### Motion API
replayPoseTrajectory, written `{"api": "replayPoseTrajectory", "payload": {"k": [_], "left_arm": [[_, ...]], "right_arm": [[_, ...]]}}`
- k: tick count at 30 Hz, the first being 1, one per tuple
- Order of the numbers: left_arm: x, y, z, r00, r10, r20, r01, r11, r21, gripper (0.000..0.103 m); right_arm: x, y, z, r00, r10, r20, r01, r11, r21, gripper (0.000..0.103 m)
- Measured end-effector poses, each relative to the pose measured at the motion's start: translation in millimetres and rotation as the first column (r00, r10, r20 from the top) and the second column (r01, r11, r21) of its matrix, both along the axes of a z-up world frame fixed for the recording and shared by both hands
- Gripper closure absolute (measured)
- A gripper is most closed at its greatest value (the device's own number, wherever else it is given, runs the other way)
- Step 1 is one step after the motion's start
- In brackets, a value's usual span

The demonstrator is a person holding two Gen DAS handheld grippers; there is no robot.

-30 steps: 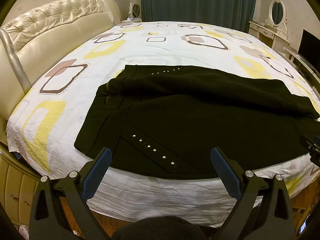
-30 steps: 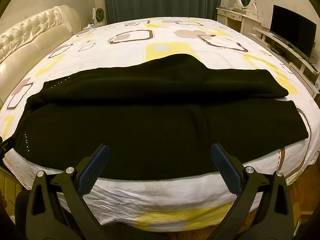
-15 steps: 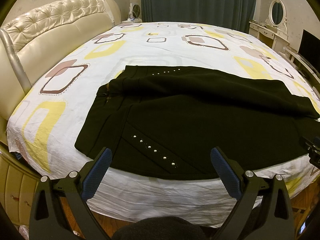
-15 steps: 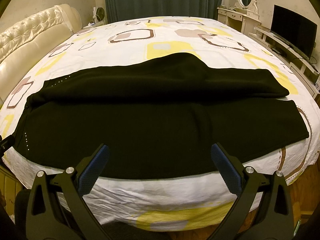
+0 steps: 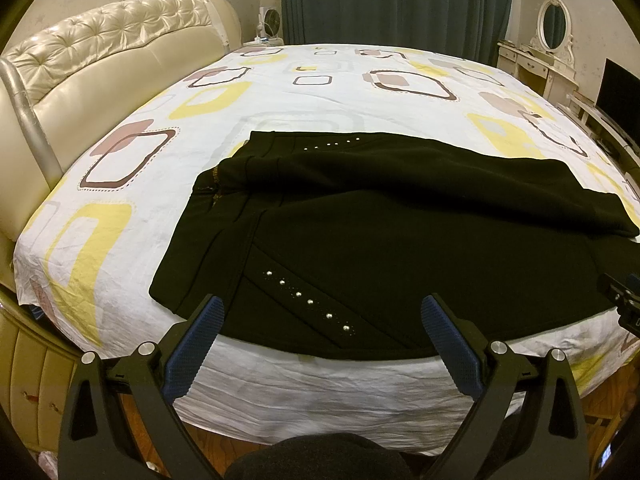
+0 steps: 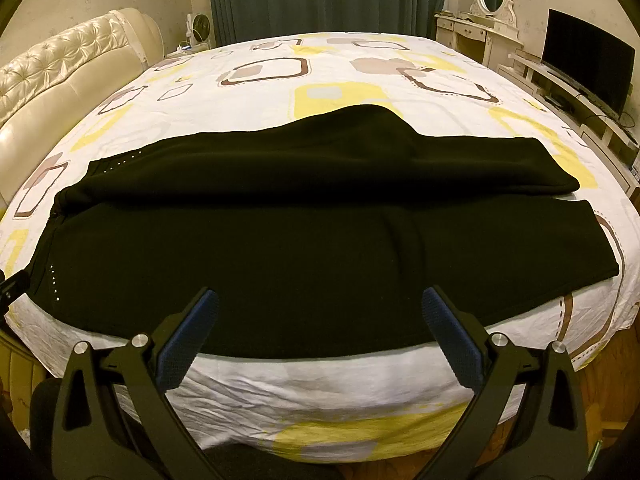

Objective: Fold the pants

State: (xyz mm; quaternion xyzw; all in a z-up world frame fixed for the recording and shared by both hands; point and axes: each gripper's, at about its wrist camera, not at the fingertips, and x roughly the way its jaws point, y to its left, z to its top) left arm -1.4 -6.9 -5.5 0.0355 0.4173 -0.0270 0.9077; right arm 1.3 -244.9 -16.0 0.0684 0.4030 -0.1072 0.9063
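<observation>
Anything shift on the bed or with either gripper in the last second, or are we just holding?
Nothing visibly changed. The pants lie as before across the near edge of the bed, one leg folded partly over the other. The left gripper and right gripper hang open short of the near edge, holding nothing.

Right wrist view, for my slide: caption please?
Open right gripper faces black pants spread across a patterned bedsheet.
</observation>
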Motion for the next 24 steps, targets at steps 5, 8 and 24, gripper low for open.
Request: {"api": "replayPoseTrajectory", "payload": {"k": [5, 8, 24], "left_arm": [[-0.1, -0.2, -0.2, 1.0, 0.0, 0.0, 0.0, 1.0, -0.001, 0.004], [-0.1, -0.3, -0.3, 1.0, 0.0, 0.0, 0.0, 1.0, 0.0, 0.004], [0.8, -2.3, -0.3, 1.0, -0.01, -0.003, 0.01, 1.0, 0.001, 0.004]], "right_arm": [[-0.3, 0.2, 0.0, 1.0, 0.0, 0.016, 0.0, 1.0, 0.007, 0.002], [-0.1, 0.4, 0.0, 1.0, 0.0, 0.013, 0.0, 1.0, 0.008, 0.002], [1.2, 4.1, -3.9, 1.0, 0.008, -0.007, -0.007, 1.0, 0.016, 0.002]]}}
